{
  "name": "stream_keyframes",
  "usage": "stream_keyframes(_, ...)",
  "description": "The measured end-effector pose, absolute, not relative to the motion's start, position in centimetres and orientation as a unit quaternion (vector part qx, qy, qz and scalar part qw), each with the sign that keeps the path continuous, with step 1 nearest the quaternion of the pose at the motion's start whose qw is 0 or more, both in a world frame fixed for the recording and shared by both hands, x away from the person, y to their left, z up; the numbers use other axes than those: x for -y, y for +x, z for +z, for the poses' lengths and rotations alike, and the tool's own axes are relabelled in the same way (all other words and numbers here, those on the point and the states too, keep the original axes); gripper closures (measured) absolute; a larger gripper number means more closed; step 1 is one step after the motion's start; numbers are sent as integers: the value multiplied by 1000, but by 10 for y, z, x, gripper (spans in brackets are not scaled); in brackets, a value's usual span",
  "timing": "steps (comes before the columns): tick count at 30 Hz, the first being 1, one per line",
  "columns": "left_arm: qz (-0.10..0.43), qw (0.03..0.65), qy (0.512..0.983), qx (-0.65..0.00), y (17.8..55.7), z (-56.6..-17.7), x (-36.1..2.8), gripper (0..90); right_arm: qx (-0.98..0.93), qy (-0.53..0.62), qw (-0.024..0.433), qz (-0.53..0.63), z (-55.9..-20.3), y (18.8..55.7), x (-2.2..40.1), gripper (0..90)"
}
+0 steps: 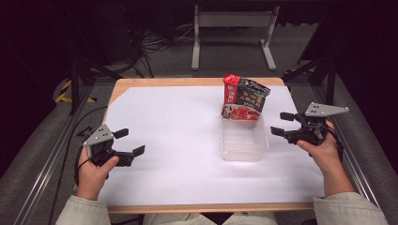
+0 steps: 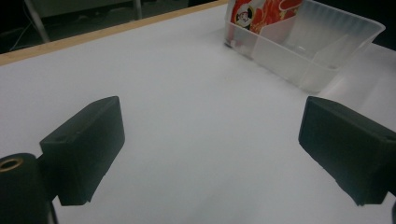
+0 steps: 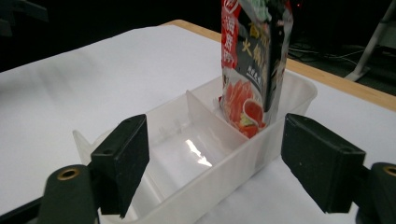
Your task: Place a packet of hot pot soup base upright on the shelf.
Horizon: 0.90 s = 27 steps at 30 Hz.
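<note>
Snack packets [image 1: 245,97]: standing upright in far compartment of clear plastic bin [image 1: 244,143], right of centre in high view. Front packet [image 3: 243,70] glossy, red at top edge and along one side, black middle panel with pale lettering, lower part printed with red-orange food picture. Second packet [image 1: 253,93] black, set just behind and tilted toward right of frame. Tops of both well above bin rim. In left gripper view, red-and-white print seen through bin wall [image 2: 261,14] at upper right of frame.

Bin translucent, rectangular, ribbed walls, split by one divider [image 3: 205,116]; near compartment holding nothing, glare on its floor. Resting on white sheet [image 1: 178,136] over wooden counter [image 1: 141,83].

Right tool [image 1: 279,124]: right of bin in high view, held level, pointed at bin. Jaws wide apart, released, nothing between pads; bin wall just beyond them in right gripper view [image 3: 212,158].

Left tool [image 1: 130,142]: lower left of high view, well apart from bin. Jaws spread, released, bare sheet between them [image 2: 210,154].
</note>
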State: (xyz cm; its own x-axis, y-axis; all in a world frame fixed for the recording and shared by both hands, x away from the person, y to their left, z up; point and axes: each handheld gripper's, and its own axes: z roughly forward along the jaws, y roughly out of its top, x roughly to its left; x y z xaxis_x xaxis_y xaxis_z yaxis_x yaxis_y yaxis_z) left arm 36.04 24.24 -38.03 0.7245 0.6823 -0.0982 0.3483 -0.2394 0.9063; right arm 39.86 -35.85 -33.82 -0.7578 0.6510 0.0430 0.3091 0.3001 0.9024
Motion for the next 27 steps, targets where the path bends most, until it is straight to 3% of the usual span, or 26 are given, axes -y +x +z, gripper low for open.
stream_keyframes(20, 150, 529, 762, -343, 366, -402, -244, 48, -797, 308, 155, 496, -390, 385, 364, 210)
stream_keyframes(27, 124, 541, 757, -344, 371, -415, -246, 36, -789, 324, 158, 498, -412, 388, 373, 201)
